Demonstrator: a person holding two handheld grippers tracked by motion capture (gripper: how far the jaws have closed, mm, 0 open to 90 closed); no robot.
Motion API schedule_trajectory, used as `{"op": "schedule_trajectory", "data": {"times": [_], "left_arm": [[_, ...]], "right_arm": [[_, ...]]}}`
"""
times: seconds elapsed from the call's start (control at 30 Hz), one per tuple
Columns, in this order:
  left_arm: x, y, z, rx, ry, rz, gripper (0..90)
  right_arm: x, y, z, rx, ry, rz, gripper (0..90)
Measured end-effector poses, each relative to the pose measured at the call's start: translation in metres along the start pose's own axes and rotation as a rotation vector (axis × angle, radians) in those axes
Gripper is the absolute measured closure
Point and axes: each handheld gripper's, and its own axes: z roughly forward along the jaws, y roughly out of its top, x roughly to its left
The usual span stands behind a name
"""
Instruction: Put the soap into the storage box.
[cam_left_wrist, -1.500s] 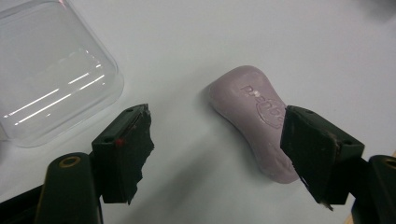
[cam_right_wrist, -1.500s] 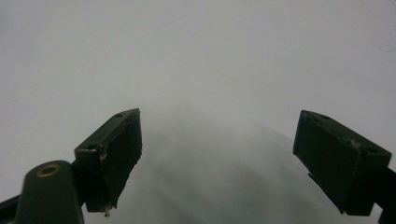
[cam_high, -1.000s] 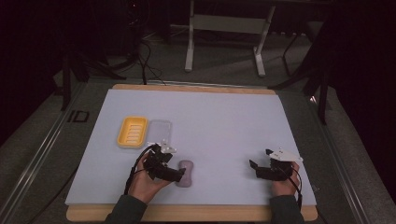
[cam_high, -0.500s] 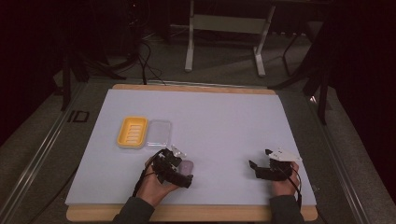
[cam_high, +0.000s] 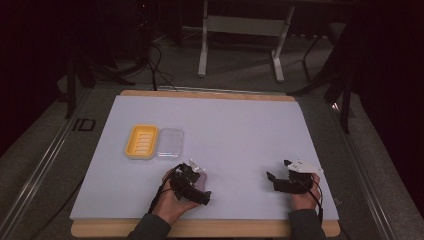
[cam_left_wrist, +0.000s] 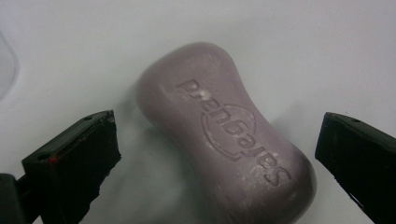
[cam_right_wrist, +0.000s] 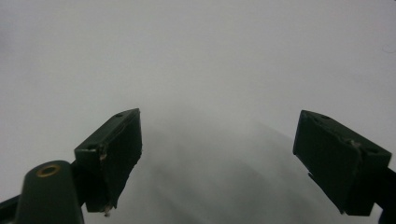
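Soap bar (cam_left_wrist: 224, 140) lies mid-frame between my left gripper (cam_left_wrist: 219, 154) jaws, just opened wide, untouched; my right gripper (cam_right_wrist: 219, 158) gapes over bare table (cam_right_wrist: 196, 56).

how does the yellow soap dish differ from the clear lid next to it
The yellow soap dish is opaque and bright, while the clear lid is see-through, with the white table cover showing through it. The dish has ridges across its floor; the lid looks smooth. The dish lies to the left, the lid to its right. Both are rounded rectangles of similar size, lying flat side by side.
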Motion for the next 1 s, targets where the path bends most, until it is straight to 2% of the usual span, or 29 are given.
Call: {"op": "schedule_trajectory", "data": {"times": [0.27,0.37,0.57,0.6,0.73,0.87,0.93,1.0], "left_arm": [[-0.005,0.002,0.011,0.021,0.004,0.003,0.2],[-0.008,0.002,0.012,0.026,0.028,0.011,0.2],[-0.004,0.0,0.01,0.046,0.061,0.021,0.8],[-0.003,0.0,0.009,0.048,0.059,0.012,0.8],[0.005,0.0,0.006,0.07,0.043,0.05,1.8],[0.012,0.002,0.0,0.076,0.014,0.1,18.0],[0.017,0.005,-0.002,0.096,0.009,0.106,20.9],[0.023,0.008,-0.003,0.101,-0.019,0.103,28.2]], "right_arm": [[0.0,0.0,0.0,0.0,-0.001,-0.004,15.2],[0.0,0.0,0.0,0.001,0.0,-0.001,15.2],[0.0,0.0,0.0,0.003,0.0,-0.005,15.2],[0.0,0.0,0.0,0.003,0.0,-0.005,15.2],[0.0,0.0,0.0,0.003,-0.001,-0.006,15.2],[0.0,0.0,0.0,0.003,0.0,-0.005,15.2],[0.0,0.0,0.0,0.004,0.0,-0.007,15.2],[0.001,0.0,0.001,0.008,-0.001,-0.008,15.2]]}}
